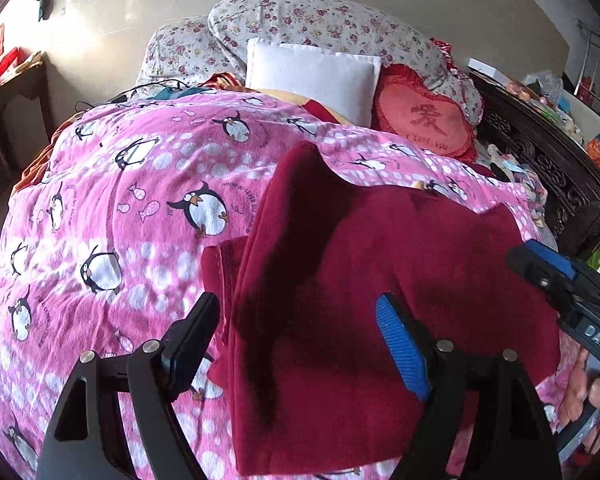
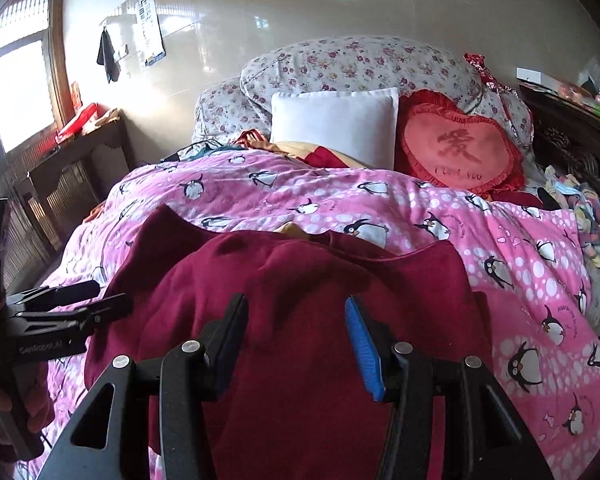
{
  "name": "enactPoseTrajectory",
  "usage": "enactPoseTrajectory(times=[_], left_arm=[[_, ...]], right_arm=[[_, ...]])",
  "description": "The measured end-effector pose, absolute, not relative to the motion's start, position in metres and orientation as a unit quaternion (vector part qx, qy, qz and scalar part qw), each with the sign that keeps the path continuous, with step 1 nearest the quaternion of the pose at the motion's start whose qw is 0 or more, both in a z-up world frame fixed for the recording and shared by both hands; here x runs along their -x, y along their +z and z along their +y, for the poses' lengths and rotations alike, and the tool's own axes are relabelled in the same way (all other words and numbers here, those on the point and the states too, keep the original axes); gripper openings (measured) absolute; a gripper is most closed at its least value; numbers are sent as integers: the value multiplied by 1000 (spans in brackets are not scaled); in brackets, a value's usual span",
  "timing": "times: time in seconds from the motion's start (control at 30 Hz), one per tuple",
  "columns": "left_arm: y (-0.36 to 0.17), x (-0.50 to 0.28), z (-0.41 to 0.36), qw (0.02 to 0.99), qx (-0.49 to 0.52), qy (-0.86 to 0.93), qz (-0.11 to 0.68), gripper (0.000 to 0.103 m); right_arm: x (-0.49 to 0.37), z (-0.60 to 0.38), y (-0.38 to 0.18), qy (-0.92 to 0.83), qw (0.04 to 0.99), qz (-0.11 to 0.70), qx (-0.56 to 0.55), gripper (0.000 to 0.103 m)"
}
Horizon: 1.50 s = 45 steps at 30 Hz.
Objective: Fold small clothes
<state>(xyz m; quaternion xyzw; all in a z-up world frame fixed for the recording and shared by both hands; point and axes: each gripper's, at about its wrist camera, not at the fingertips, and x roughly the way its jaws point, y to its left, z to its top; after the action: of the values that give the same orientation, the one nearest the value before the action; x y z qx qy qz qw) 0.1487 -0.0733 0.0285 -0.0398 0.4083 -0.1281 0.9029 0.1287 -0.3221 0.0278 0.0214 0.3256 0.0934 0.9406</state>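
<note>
A dark red fleece garment (image 1: 360, 300) lies spread on the pink penguin-print quilt (image 1: 120, 200), with a fold ridge down its left part. It also shows in the right wrist view (image 2: 320, 288). My left gripper (image 1: 300, 320) is open and empty, just above the garment's near left part. My right gripper (image 2: 296, 328) is open and empty over the garment's near middle. It also shows in the left wrist view (image 1: 540, 264) at the garment's right edge. My left gripper shows in the right wrist view (image 2: 108, 300) at the garment's left edge.
At the head of the bed stand a white pillow (image 2: 334, 128), a red heart cushion (image 2: 460, 148) and floral pillows (image 2: 360, 64). A dark carved wooden frame (image 1: 560, 176) runs along the right. Small clothes (image 2: 584, 208) are heaped at the right. A wooden side table (image 2: 72, 160) stands left.
</note>
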Motion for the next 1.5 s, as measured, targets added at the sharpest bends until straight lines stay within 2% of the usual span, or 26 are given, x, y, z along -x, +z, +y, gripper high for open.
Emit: enactPoseTrajectory(times=[1.07,1.17,1.2,1.23,1.3,1.5], left_arm=[[21,-133,-55,895,68,-136,419,80],[20,-128,-43,895,81,-137,417,83],[19,-126,-38,895,86,-137,416,84],[18,-123,-34,894,92,-136,416,84],[13,-119,-27,893,99,-135,418,84],[-12,-114,-13,882,122,-129,437,84]], right_arm=[[-136,-297,16,105,932,346,1,62],[-141,-290,13,114,931,347,8,62],[-143,-287,13,114,931,345,14,61],[-144,-284,12,114,932,343,17,53],[-152,-278,9,123,930,347,16,45],[-188,-258,-11,116,924,363,18,45]])
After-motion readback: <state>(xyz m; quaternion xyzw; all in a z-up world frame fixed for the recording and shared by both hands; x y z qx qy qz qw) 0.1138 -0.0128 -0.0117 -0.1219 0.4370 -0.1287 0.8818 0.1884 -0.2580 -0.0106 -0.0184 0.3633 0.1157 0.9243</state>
